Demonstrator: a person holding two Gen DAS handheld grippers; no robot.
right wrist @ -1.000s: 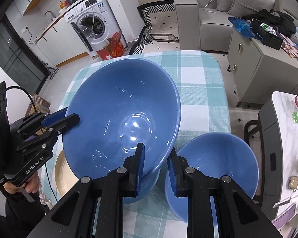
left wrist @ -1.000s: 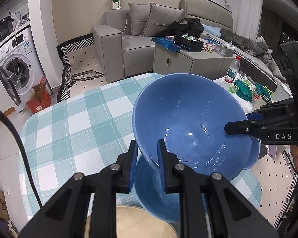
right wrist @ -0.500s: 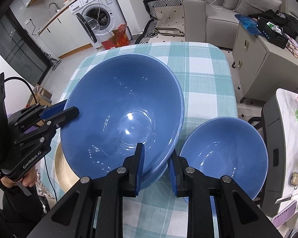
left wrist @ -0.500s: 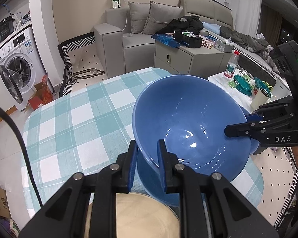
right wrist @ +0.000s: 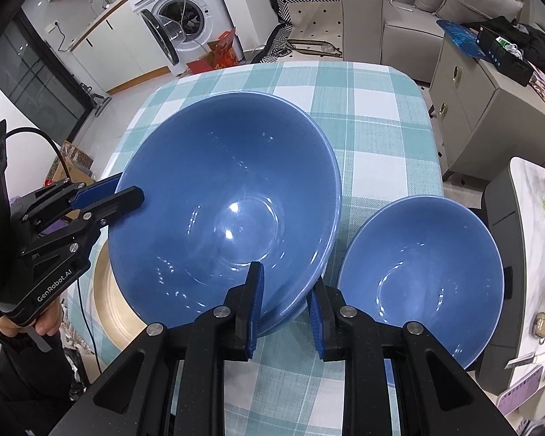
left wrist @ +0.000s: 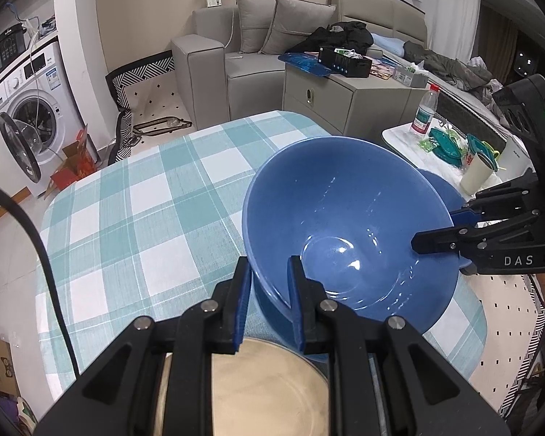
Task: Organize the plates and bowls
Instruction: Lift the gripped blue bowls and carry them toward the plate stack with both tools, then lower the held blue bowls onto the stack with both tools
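You carry big bowl [right wrist: 221,214] with both tongs: left gripper [left wrist: 269,305] and right gripper [right wrist: 285,309] each pinch opposite rim. Bowl hangs over another blue bowl [left wrist: 269,301], seemingly nesting. Small bowl [right wrist: 421,276] beside. Next: lower level, then release.

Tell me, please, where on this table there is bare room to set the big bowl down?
The checked cloth beyond the big blue bowl lies bare to its far edge. The near side is crowded: smaller blue bowl, beige plate, both grippers.
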